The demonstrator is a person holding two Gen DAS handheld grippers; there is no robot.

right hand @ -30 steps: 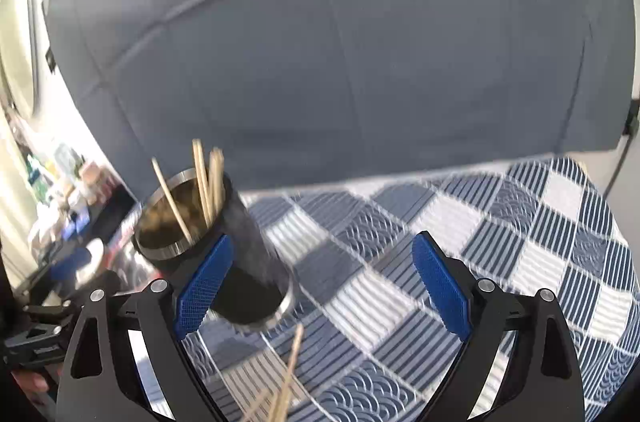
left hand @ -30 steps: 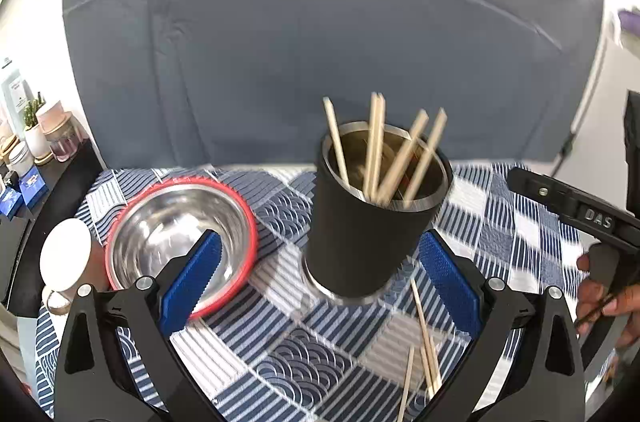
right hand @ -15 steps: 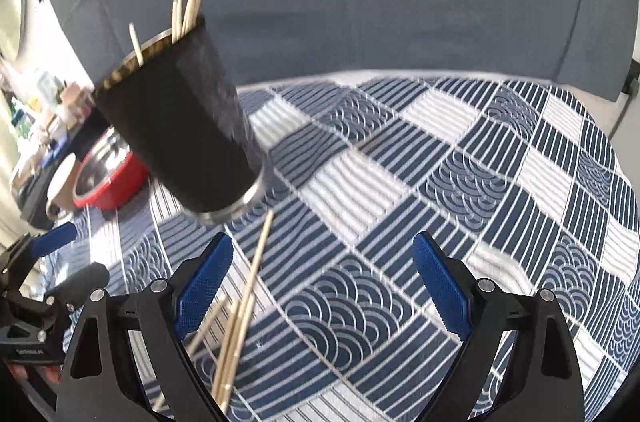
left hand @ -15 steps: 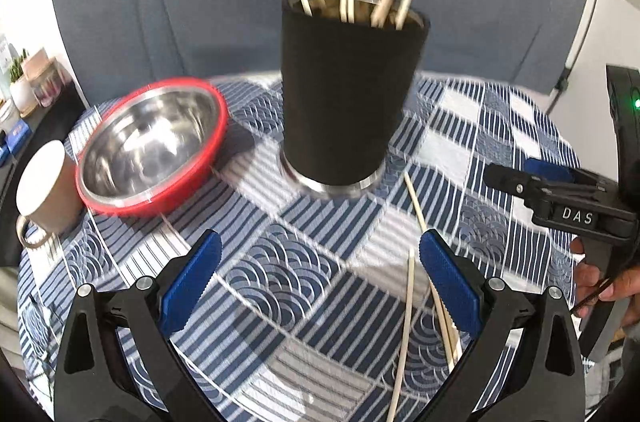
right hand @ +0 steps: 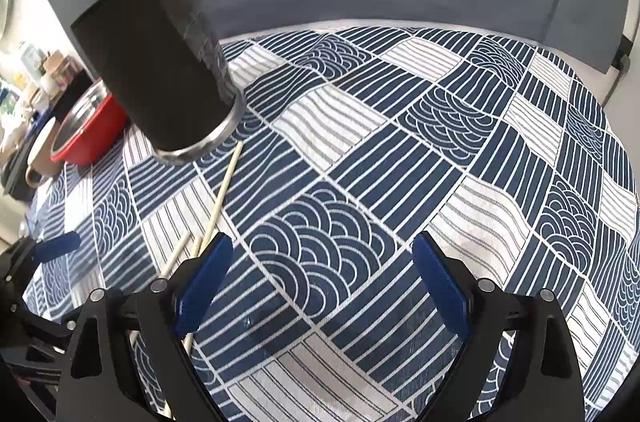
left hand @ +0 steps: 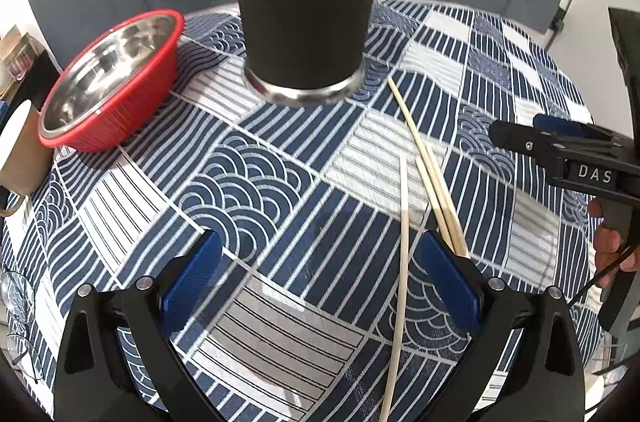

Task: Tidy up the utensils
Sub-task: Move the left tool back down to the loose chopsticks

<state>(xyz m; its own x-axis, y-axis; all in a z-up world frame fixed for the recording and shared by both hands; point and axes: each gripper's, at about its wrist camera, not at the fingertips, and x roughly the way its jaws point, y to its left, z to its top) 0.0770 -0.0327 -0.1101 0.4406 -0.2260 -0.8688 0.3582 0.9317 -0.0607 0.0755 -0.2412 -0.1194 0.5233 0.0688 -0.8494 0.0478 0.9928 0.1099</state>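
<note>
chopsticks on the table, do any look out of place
Yes. Three loose chopsticks lie scattered on the patterned tablecloth in front of the black cup, while others stand in the cup, their tips showing in the right wrist view. Both tools are open and empty.

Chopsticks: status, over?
Both tongs, left and right, open, empty. Three chopsticks loose on cloth beside cup; more stand in cup. Bowl and mug left, clear of path.
</note>
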